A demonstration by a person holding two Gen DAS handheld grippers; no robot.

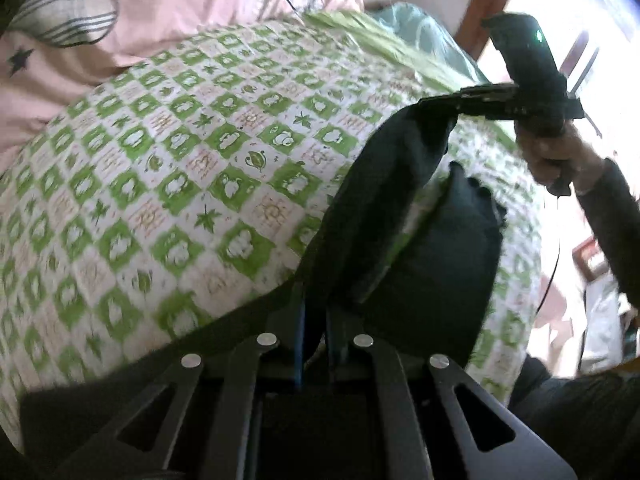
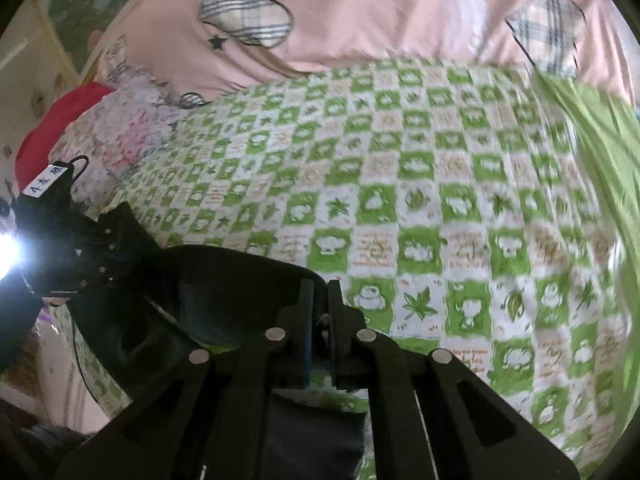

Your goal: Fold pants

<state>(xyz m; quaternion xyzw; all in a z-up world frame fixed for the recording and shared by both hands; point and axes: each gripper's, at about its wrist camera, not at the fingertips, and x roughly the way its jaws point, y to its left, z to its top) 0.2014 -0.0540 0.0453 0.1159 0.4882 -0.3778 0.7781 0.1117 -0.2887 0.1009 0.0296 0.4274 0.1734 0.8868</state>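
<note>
Dark pants (image 1: 404,216) hang in the air between the two grippers, above a bed with a green and white checked sheet (image 1: 180,152). My left gripper (image 1: 316,304) is shut on one edge of the pants. My right gripper (image 1: 468,106) shows in the left wrist view at upper right, shut on the other end of the fabric. In the right wrist view the right gripper (image 2: 320,292) is shut on the pants (image 2: 208,280), which stretch left to the left gripper (image 2: 108,248). The lower part of the pants droops below.
A pink duvet with plaid hearts (image 2: 360,12) lies along the far side of the bed. A floral pillow (image 2: 120,136) and a red item (image 2: 52,128) lie at the left. A green cloth (image 2: 600,152) lies at the right. A bright window (image 1: 560,12) is behind.
</note>
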